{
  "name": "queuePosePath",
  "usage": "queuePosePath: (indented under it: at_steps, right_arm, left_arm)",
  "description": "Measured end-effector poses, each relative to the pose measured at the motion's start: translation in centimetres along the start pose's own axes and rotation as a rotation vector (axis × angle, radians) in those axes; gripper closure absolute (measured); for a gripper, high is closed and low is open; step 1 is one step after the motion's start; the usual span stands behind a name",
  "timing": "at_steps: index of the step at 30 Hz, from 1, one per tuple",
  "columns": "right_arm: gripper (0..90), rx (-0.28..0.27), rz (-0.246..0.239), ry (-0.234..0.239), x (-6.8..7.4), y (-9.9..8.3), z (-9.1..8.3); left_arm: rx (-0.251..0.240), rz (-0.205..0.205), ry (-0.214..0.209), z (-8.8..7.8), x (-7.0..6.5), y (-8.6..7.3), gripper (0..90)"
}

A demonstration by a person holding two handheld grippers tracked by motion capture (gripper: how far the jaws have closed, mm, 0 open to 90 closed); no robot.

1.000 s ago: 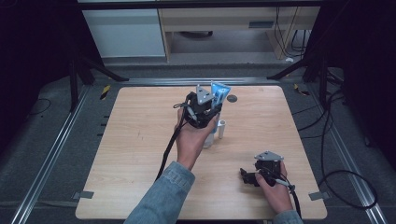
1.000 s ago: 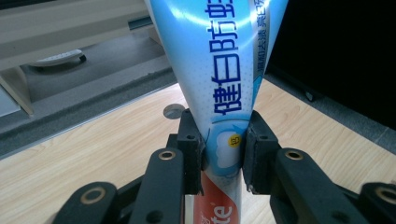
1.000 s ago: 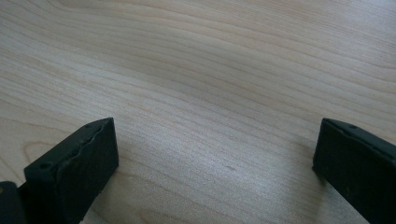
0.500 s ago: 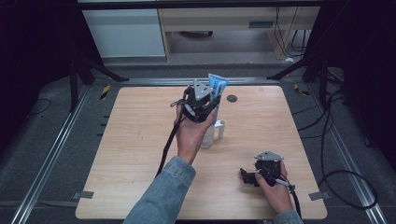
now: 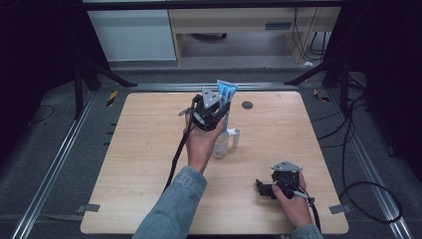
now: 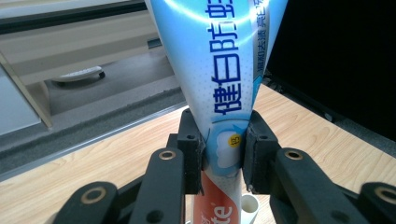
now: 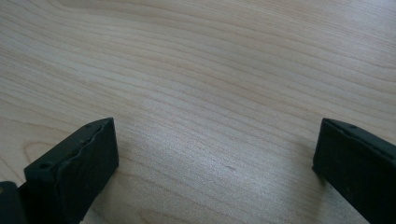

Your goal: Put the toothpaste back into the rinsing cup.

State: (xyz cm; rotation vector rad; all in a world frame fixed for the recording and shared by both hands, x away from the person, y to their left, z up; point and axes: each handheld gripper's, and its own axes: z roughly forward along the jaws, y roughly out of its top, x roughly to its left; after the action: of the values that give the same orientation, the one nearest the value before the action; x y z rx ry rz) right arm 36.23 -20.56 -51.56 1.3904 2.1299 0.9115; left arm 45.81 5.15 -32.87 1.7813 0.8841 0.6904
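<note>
step: left gripper (image 5: 211,107) fingers clamped the blue-and-white plastic toothpaste tube (image 6: 219,88), held upright above the translucent plastic cup (image 5: 220,144) at mid-desk | right gripper (image 5: 278,184) fingers wide, empty, resting on the pale wooden desk (image 5: 139,149) | next: probably lower the tube squarely into the cup; keep it vertical

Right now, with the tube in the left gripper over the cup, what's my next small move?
Probably lower it straight down. The left gripper is shut on the tube, cap end down, and the cup sits just beneath, so it should drop in.

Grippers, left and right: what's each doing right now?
Left gripper: closed on the toothpaste tube.
Right gripper: open, nothing between its jaws, above the table.
</note>
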Motion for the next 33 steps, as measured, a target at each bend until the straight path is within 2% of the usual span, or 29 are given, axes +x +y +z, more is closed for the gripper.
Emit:
queuePosePath:
  at_steps: [8,16,17,19,21,33]
  right_arm:
    - [0.4,0.0,-0.001,0.001,0.0,0.0,0.0]
    - [0.4,-0.001,-0.001,0.001,0.0,0.0,0.0]
    - [0.4,-0.001,0.0,0.001,0.0,0.0,0.0]
    - [0.4,-0.001,-0.001,0.001,0.0,0.0,0.0]
    - [0.4,-0.001,-0.001,0.001,0.0,0.0,0.0]
    - [0.4,-0.001,-0.001,0.001,0.0,0.0,0.0]
  left_arm:
    - [0.002,-0.001,0.004,0.2,0.2,-0.7,71.8]
    - [0.024,-0.017,0.002,0.8,0.3,-2.1,71.8]
    - [0.029,-0.032,-0.008,0.9,0.4,-2.3,71.8]
    - [0.03,-0.038,-0.006,1.0,0.4,-2.5,71.9]
    - [0.038,-0.027,0.0,1.2,0.4,-2.7,71.8]
    - [0.061,-0.031,0.008,1.9,0.5,-4.2,71.8]
